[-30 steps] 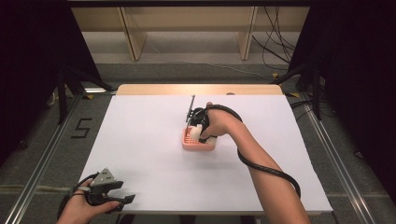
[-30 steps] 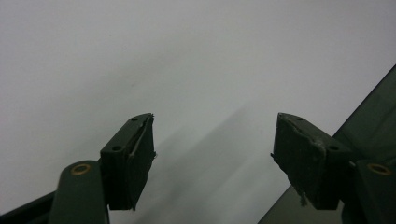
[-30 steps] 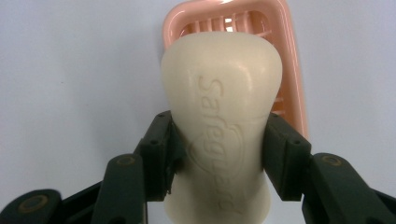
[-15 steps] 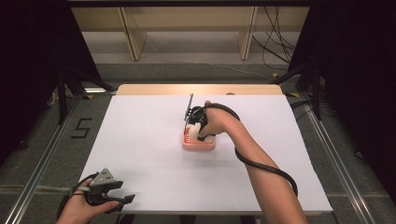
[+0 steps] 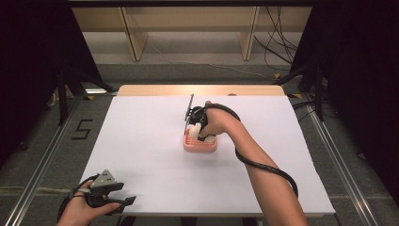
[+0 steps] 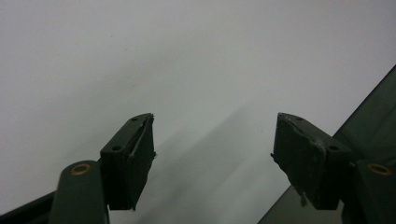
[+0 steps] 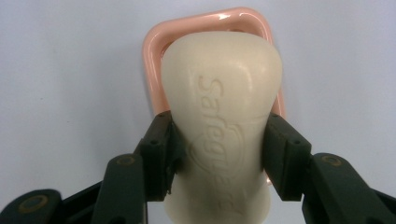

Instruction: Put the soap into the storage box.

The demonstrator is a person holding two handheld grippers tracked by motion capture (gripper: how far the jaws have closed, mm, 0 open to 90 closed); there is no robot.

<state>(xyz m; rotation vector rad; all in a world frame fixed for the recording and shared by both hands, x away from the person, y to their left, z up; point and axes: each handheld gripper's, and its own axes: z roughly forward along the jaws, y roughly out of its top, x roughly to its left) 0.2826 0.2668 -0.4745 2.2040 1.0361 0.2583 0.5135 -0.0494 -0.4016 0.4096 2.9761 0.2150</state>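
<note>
A cream bar of soap (image 7: pixel 219 116) with raised lettering sits between the pads of my right gripper (image 7: pixel 217 156), which is shut on it across its waist. Under the soap lies a pink soap dish (image 7: pixel 154 60); whether the bar touches the dish I cannot tell. From above, the right gripper (image 5: pixel 196 128) hangs over the pink dish (image 5: pixel 200 146) at the middle of the white table, the soap (image 5: pixel 193 130) pale in its jaws. My left gripper (image 5: pixel 123 202) rests at the near left corner, and its jaws (image 6: pixel 212 158) stand open over bare white table.
The white table top (image 5: pixel 141 141) ends in a wooden strip at the far edge. A thin dark upright rod (image 5: pixel 190 106) rises just behind the right hand. Wooden shelving and loose cables lie beyond the table; dark curtains flank both sides.
The right hand and its soap have shifted very slightly toward the near side over the dish. The left hand has stayed put.
</note>
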